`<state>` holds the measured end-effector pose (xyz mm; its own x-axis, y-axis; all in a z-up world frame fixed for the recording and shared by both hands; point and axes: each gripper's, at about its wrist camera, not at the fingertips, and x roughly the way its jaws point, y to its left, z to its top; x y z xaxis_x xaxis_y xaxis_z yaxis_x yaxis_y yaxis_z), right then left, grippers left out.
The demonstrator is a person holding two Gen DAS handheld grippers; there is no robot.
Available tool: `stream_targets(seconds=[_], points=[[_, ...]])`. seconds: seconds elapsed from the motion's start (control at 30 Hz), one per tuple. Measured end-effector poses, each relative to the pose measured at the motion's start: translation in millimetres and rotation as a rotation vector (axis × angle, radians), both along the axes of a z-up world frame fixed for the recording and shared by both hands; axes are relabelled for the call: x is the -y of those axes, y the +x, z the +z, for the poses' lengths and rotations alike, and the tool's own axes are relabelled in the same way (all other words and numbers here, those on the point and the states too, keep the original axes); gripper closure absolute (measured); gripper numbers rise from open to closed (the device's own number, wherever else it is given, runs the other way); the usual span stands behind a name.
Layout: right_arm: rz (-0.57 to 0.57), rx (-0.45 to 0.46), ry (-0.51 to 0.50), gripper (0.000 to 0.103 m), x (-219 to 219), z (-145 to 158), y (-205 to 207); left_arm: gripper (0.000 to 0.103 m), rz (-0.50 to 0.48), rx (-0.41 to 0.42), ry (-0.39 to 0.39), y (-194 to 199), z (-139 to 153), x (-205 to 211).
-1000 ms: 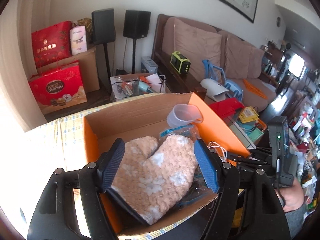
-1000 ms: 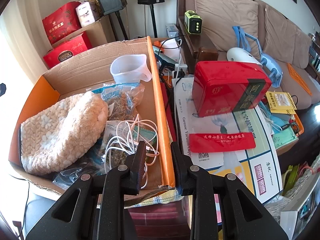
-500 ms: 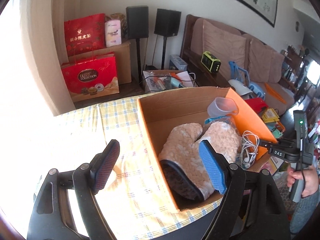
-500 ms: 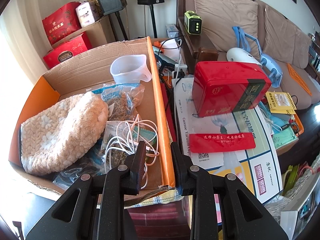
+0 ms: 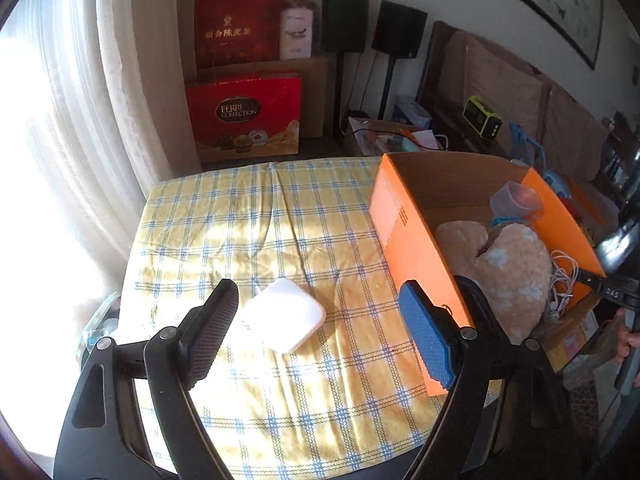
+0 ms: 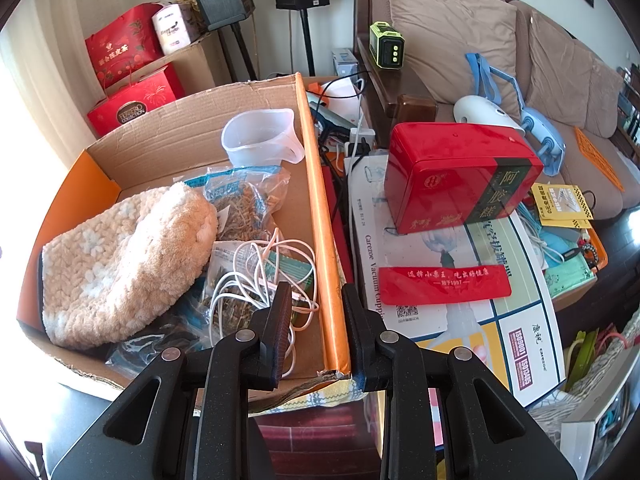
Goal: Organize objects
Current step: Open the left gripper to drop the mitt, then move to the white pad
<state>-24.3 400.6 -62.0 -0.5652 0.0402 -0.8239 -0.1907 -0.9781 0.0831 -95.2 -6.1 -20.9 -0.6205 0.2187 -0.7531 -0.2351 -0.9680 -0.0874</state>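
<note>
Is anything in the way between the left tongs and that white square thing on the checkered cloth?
No. The left tongs are wide open, with the flat white rounded-square case lying alone on the yellow checkered tablecloth between them. The orange cardboard box sits off to the right, not in the path.

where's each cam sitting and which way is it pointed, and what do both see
Left wrist: on the left gripper, looking down over the checked tablecloth at a white case; its open fingers and the person's hand show.
Right wrist: on the right gripper, fingers straddling the cardboard box wall, facing box and sofa; only its fingers show.
Shared: box, fluffy mitten, measuring cup, white cable.
</note>
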Motion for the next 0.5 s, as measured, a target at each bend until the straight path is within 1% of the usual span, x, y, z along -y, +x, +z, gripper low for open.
stream_targets(seconds=[0.2, 0.27, 0.4, 0.5], points=[[0.0, 0.0, 0.0, 0.077, -0.1, -0.2, 0.2, 0.022, 0.068, 0.066, -0.003, -19.7, -31.3, 36.1], [0.0, 0.0, 0.001, 0.077, -0.2, -0.2, 0.3, 0.022, 0.082, 0.099, 0.014, -25.1, -43.2, 43.6], [0.0, 0.0, 0.0, 0.077, -0.4, -0.3, 0.3, 0.022, 0.107, 0.148, 0.059, -31.5, -63.4, 49.0], [0.0, 0.001, 0.0, 0.077, -0.3, 0.0, 0.5, 0.022, 0.113, 0.167, 0.072, -35.7, -72.4, 41.9]])
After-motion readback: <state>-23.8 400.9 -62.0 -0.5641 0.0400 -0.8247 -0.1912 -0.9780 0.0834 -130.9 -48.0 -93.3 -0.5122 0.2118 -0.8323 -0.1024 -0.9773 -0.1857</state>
